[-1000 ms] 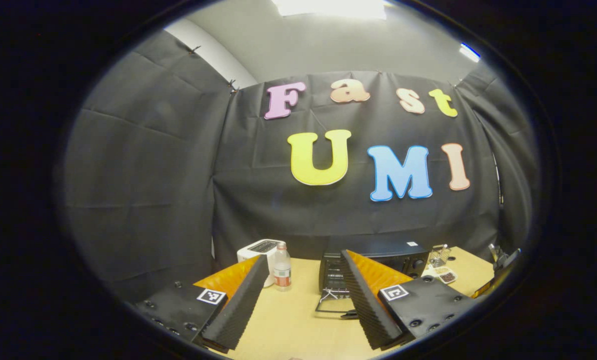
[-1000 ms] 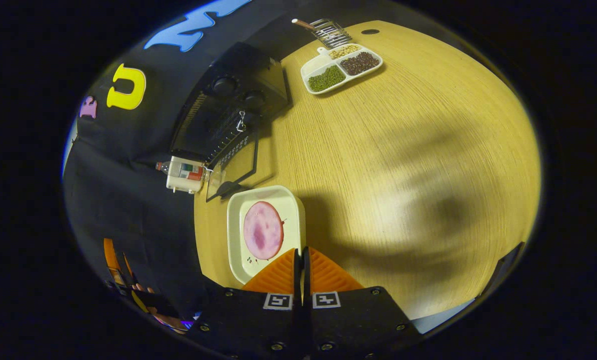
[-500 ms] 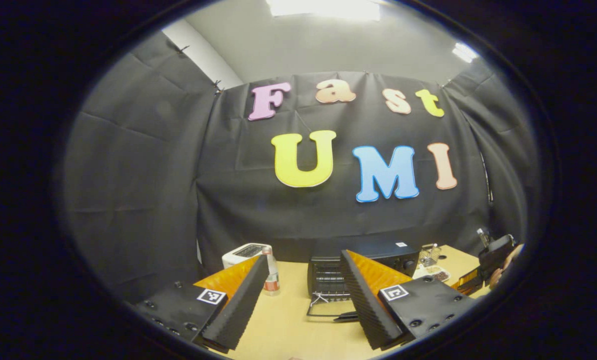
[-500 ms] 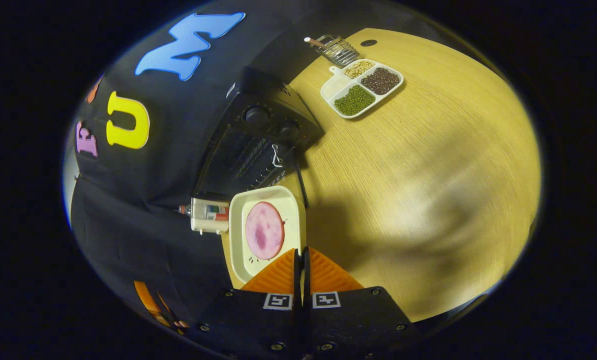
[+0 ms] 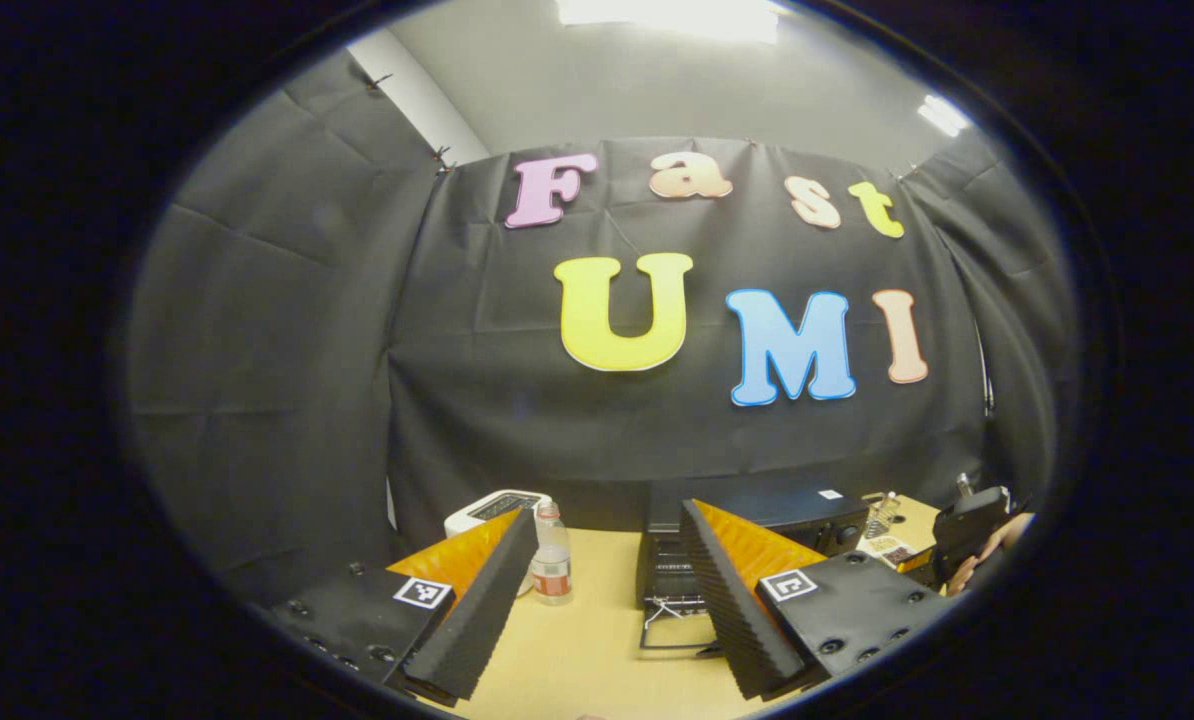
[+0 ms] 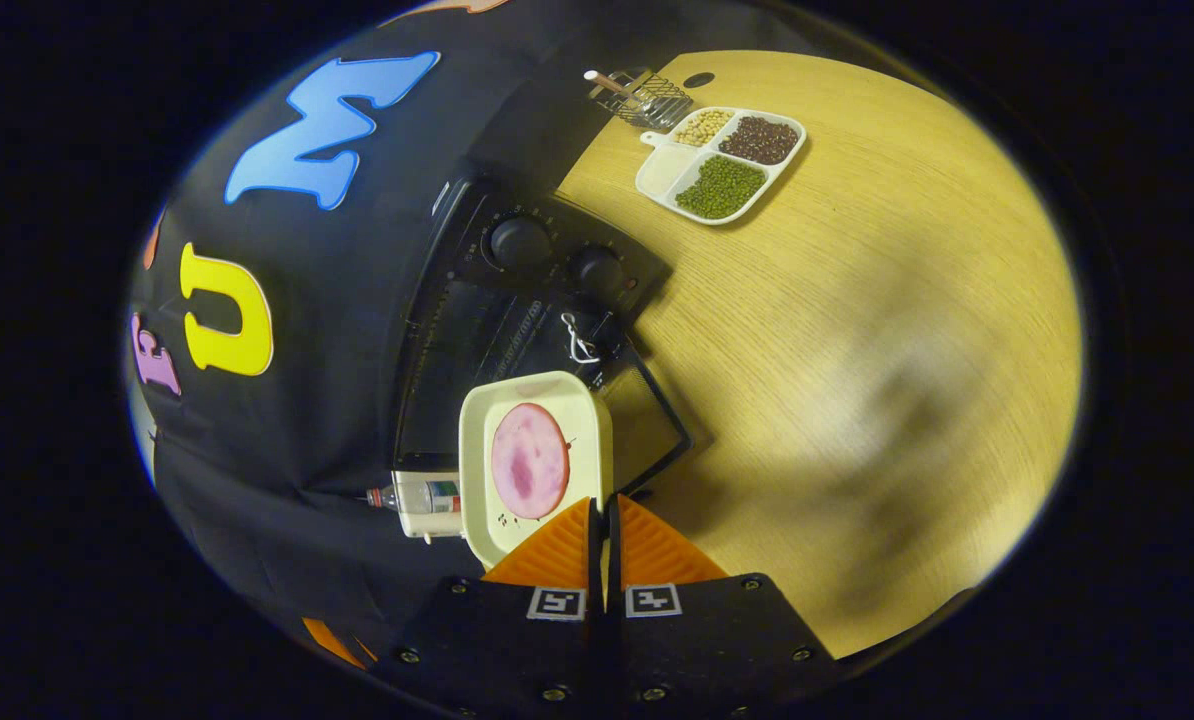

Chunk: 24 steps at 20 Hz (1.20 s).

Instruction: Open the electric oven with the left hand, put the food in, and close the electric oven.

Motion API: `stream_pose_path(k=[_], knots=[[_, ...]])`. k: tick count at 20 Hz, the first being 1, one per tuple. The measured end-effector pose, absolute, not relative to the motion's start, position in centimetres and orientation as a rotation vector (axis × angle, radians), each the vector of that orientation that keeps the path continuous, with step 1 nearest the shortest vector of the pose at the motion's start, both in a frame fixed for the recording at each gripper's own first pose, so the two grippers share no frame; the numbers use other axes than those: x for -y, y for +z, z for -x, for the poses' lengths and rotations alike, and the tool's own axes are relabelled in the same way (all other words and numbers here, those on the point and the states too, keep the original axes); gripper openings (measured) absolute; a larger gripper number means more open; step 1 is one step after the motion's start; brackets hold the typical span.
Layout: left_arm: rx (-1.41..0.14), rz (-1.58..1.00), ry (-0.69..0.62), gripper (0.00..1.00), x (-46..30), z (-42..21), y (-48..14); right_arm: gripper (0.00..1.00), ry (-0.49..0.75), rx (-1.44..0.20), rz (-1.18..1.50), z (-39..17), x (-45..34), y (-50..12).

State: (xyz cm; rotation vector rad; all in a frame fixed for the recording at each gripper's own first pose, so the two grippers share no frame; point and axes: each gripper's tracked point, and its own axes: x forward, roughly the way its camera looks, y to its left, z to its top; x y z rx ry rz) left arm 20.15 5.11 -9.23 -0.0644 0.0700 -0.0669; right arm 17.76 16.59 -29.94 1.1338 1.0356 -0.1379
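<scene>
My right gripper [image 6: 602,505] is shut on the near rim of a white tray [image 6: 477,470] that carries a round pink slice of meat [image 6: 529,462]. The tray hangs above the table, in front of the black electric oven [image 6: 517,290], partly over its glass door [image 6: 662,430], which lies folded down flat. My left gripper [image 5: 607,600] is open with nothing between its fingers, held back from the oven [image 5: 767,510] and its lowered door [image 5: 677,632]. At the far right of the left gripper view, a hand holds the other gripper [image 5: 967,525].
A white toaster [image 5: 497,505] and a small bottle [image 5: 552,555] stand left of the oven. Right of it are a divided white dish of beans [image 6: 722,165] and a wire holder [image 6: 647,95]. Bare wooden tabletop [image 6: 857,350] stretches to the right.
My right gripper has carried the tray toward the oven, from the table's left side to just over the open door. The left gripper stays open and has only swayed a little.
</scene>
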Motion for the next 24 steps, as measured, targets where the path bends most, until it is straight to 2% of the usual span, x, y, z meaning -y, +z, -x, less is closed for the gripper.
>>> stream_pose_path(k=[8, 11, 17, 24], knots=[[-0.084, 0.06, -0.042, 1.0, -9.3, -22.6, -10.3, 0.0, -0.296, -0.916, -1.297, -22.6, -19.9, -30.6], [-0.084, 0.045, -0.017, 1.0, -11.1, -23.1, -10.4, 0.01, -0.336, -0.931, -1.312, -24.0, -21.0, -31.4], [-0.109, 0.023, 0.043, 1.0, -14.8, -23.0, -11.1, 0.01, -0.424, -0.792, -1.357, -27.9, -21.3, -31.9], [-0.108, -0.025, 0.103, 1.0, -17.7, -22.2, -10.4, 0.01, -0.514, -0.703, -1.432, -30.9, -21.6, -33.5]])
